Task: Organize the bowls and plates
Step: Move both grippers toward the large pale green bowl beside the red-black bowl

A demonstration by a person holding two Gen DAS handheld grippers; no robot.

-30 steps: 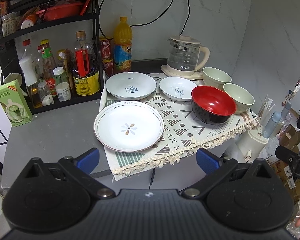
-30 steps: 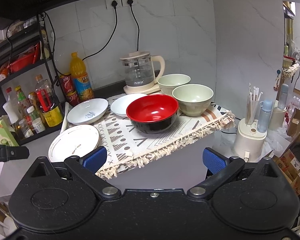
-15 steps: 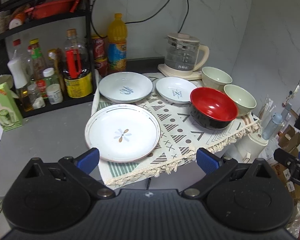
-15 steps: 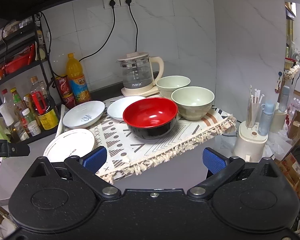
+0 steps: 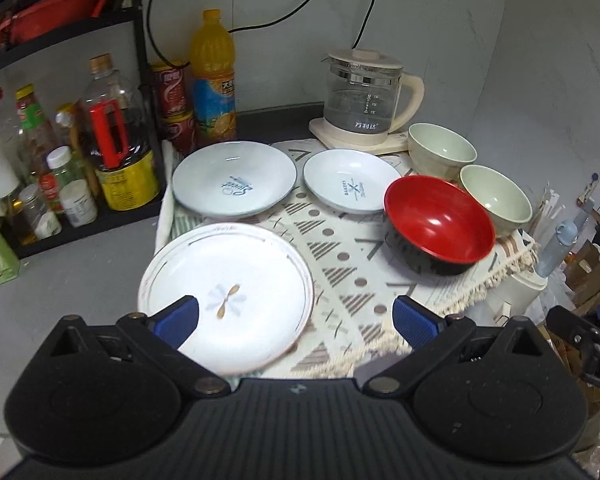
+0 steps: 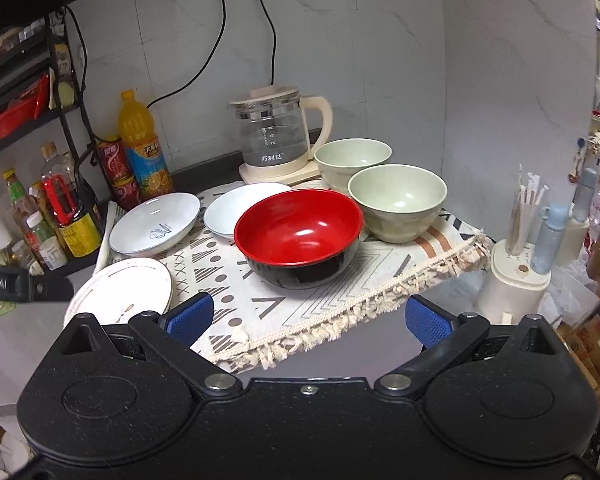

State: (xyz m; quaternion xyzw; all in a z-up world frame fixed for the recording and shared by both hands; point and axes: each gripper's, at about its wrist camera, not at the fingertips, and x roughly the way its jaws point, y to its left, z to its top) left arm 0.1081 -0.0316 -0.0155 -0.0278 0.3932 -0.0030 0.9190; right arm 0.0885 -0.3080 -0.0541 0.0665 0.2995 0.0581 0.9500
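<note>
The flower-patterned plate lies on the patterned cloth right under my left hand-held gripper, whose jaws gape wide and empty. My right hand-held gripper, equally wide, hangs just short of the red bowl. I count three plates and three bowls on the surface.

A bowl red inside and black outside, two pale green bowls, white plates, and a cream cloth with grey geometric shapes.
</note>
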